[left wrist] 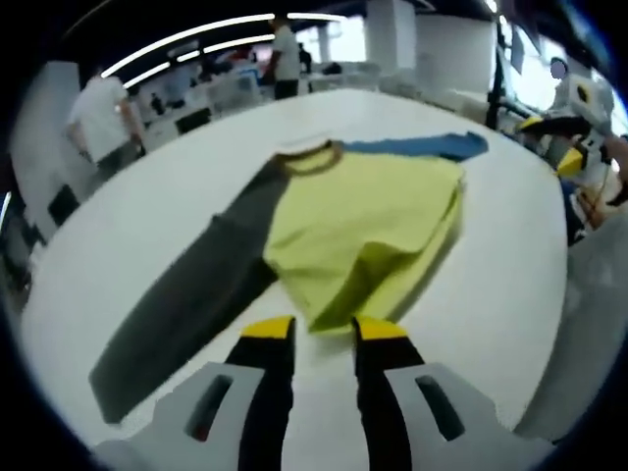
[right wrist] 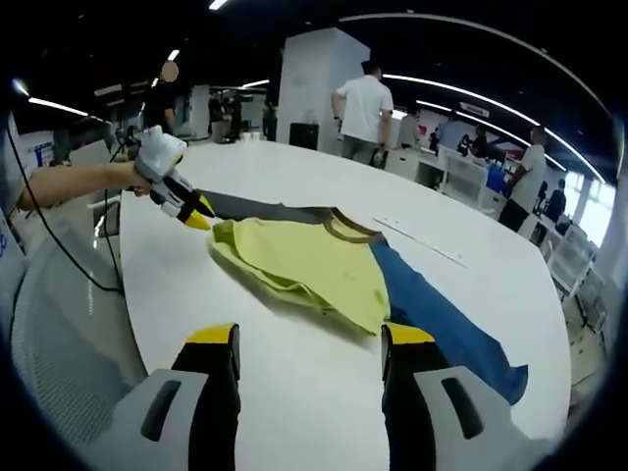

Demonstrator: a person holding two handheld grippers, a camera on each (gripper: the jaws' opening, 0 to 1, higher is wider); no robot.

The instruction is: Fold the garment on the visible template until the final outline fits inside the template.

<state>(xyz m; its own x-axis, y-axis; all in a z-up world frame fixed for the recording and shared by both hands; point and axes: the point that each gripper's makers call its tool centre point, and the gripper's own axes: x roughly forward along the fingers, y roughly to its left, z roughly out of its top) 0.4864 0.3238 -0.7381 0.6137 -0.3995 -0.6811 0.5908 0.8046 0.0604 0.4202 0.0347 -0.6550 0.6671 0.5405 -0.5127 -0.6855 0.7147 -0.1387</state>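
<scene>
We are inspecting a large white table point(right wrist: 294, 392) on which a long-sleeved shirt point(left wrist: 363, 235) is lying: lime-yellow body, brown collar point(left wrist: 312, 157), one dark grey sleeve point(left wrist: 186, 304) stretched out flat, one blue sleeve point(right wrist: 446, 324) running off the other side. The yellow body is sitting partly doubled over, with a rumpled fold along one edge. We are finding no template outline on the table; a thin line beyond the collar in the right gripper view is too faint to identify.

The left gripper point(left wrist: 324, 329) is hovering just at the hem of the yellow body, its yellow-tipped jaws standing spread with the cloth edge between or just beyond them; we cannot tell whether they are touching it. In the right gripper view this same tool is reaching in from the left, held by a person's hand, at the grey-sleeve corner. The right gripper point(right wrist: 309, 339) is hanging above bare table beside the blue sleeve, jaws spread, holding nothing.

We are judging the risks as follows: a pinch taking only the top layer would be dragging the fold askew; both sleeves are lying well outside the body and would be overhanging any outline; the blue cuff is resting near the table edge and could be slipping off
</scene>
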